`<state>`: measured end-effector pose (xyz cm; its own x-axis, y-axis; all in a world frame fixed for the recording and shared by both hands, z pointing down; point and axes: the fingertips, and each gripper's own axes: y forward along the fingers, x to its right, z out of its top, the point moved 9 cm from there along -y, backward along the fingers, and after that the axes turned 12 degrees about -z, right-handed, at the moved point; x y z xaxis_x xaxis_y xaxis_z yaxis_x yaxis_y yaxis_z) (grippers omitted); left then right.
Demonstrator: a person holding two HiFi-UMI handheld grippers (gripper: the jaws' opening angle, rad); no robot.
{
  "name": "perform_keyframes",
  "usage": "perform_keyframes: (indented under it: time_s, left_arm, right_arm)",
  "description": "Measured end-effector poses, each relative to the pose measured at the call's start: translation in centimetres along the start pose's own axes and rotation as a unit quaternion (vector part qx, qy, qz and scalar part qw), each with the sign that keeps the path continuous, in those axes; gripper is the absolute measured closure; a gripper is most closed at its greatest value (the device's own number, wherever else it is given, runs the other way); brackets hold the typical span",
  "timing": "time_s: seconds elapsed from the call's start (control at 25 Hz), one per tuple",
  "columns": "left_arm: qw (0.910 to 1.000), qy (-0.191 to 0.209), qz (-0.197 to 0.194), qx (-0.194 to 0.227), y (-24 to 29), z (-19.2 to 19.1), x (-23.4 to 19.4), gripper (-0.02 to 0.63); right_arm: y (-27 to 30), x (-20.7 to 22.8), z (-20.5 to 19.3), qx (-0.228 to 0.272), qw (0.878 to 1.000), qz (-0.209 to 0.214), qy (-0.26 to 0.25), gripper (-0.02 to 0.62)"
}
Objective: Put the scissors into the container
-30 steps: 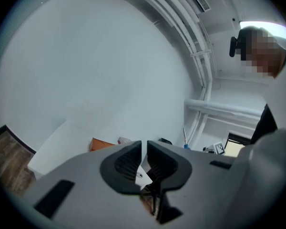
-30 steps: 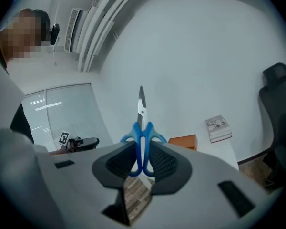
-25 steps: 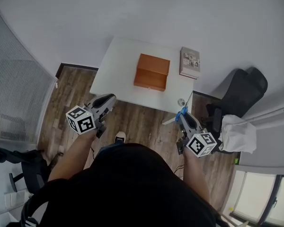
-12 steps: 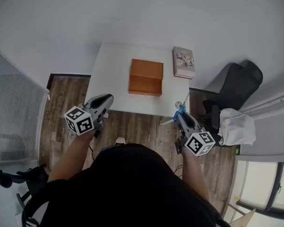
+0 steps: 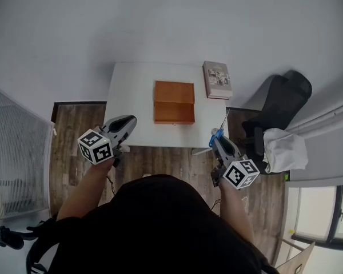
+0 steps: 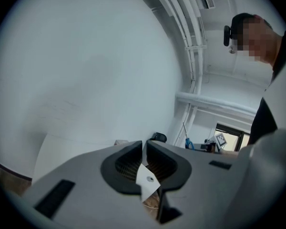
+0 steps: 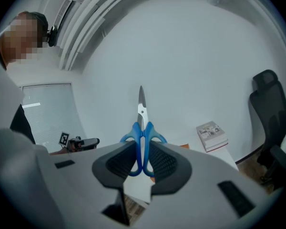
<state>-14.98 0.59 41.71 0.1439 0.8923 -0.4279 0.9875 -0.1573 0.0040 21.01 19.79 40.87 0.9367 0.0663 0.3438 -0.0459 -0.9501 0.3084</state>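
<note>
In the head view, the open orange box (image 5: 174, 101) stands in the middle of the white table (image 5: 130, 93). My right gripper (image 5: 216, 137) hovers over the floor off the table's near right corner. It is shut on the blue-handled scissors (image 5: 219, 132), whose blades point up and away. In the right gripper view the scissors (image 7: 142, 128) stand upright between the pads, blade tip toward the wall. My left gripper (image 5: 127, 123) hangs off the table's near left edge. Its jaws are shut (image 6: 144, 149) with nothing between them.
A book (image 5: 217, 80) lies at the table's far right corner. A black office chair (image 5: 281, 103) and a white bundle (image 5: 284, 150) stand to the right of the table. Wooden floor lies below both grippers, and a white wall rises behind the table.
The head view has turned, so the table and box now sit squarer and a little lower in the picture. Both grippers stay in about the same places, the right one still holding the scissors.
</note>
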Motion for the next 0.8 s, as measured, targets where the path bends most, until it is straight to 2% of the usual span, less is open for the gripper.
perform_keyframes:
  time_s: [0.48, 0.8]
  left_arm:
    - [0.9996, 0.005, -0.024, -0.011, -0.3, 1.7, -3.8, 0.572]
    - [0.9998, -0.007, -0.019, -0.008, -2.3, 1.8, -6.1, 0.572]
  right_arm:
    - [2.9, -2.2, 0.1, 0.001, 1.0, -0.011, 0.015, 0.506]
    - [4.9, -4.2, -0.2, -0.007, 1.0, -0.006, 0.023, 0.506]
